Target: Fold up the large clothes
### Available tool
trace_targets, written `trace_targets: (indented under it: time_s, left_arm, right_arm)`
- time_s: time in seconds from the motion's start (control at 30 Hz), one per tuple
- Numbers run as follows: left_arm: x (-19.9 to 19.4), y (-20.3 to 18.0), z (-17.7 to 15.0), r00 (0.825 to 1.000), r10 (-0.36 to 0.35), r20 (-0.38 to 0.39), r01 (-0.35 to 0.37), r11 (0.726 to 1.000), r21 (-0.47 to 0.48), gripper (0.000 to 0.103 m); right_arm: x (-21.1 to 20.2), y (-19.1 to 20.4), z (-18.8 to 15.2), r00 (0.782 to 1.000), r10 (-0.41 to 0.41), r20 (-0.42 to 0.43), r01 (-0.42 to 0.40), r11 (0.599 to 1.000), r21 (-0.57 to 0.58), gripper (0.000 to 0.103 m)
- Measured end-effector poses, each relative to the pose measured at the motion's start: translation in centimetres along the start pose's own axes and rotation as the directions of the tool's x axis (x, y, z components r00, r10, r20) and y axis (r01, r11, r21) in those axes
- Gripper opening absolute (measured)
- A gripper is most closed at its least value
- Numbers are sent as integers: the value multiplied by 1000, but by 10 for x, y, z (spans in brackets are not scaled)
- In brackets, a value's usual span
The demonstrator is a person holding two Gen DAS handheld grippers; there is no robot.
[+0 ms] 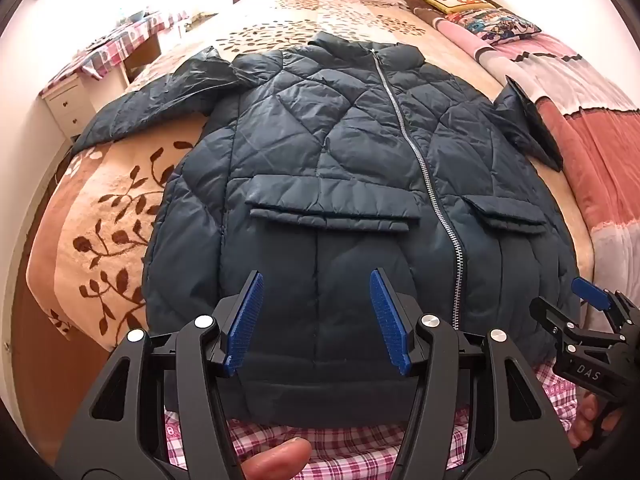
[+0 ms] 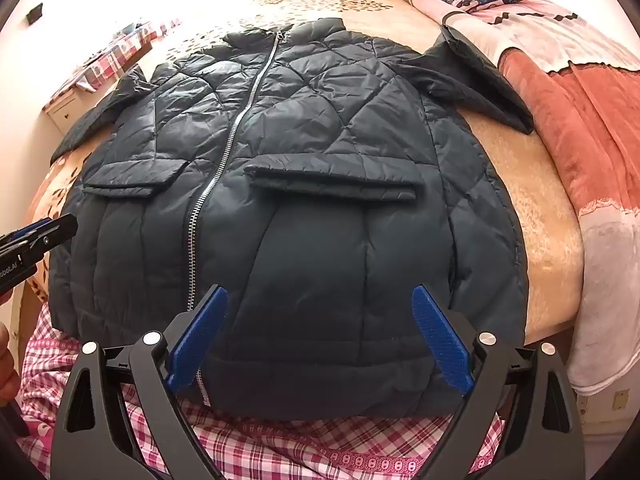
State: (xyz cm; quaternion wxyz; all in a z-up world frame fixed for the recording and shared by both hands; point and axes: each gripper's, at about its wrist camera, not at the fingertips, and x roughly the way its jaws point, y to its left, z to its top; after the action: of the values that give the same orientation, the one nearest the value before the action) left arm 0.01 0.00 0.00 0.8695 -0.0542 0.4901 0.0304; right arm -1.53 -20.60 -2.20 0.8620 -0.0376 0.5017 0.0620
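A dark navy quilted jacket (image 1: 340, 152) (image 2: 304, 128) lies flat and face up on the bed, zipped, collar at the far end. Its sleeves (image 1: 132, 108) (image 1: 524, 120) spread out to both sides. My left gripper (image 1: 317, 276) hovers open over the bottom hem, left of the zipper (image 1: 424, 168), with nothing pinched between its blue pads. My right gripper (image 2: 320, 290) stands wide open over the hem right of the zipper (image 2: 224, 148), its pads clear of the fabric. Each gripper shows at the edge of the other's view (image 1: 592, 300) (image 2: 48, 228).
The bed carries a beige blanket with brown leaves (image 1: 104, 208). A red and pink quilt (image 1: 592, 152) and pillows (image 1: 480, 16) lie along the right side. A white nightstand (image 1: 68, 104) stands at the left. Pink plaid cloth (image 2: 280, 452) is below the hem, and a thumb (image 1: 280, 456) shows.
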Motion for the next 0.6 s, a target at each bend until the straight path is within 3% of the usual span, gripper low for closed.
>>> trace_targets:
  time_s: [0.6]
  left_arm:
    - [0, 0, 0, 1000, 6, -1, -6, 1000, 1, 56]
  right_arm:
    - [1, -1, 2, 1000, 3, -9, -3, 1000, 4, 90]
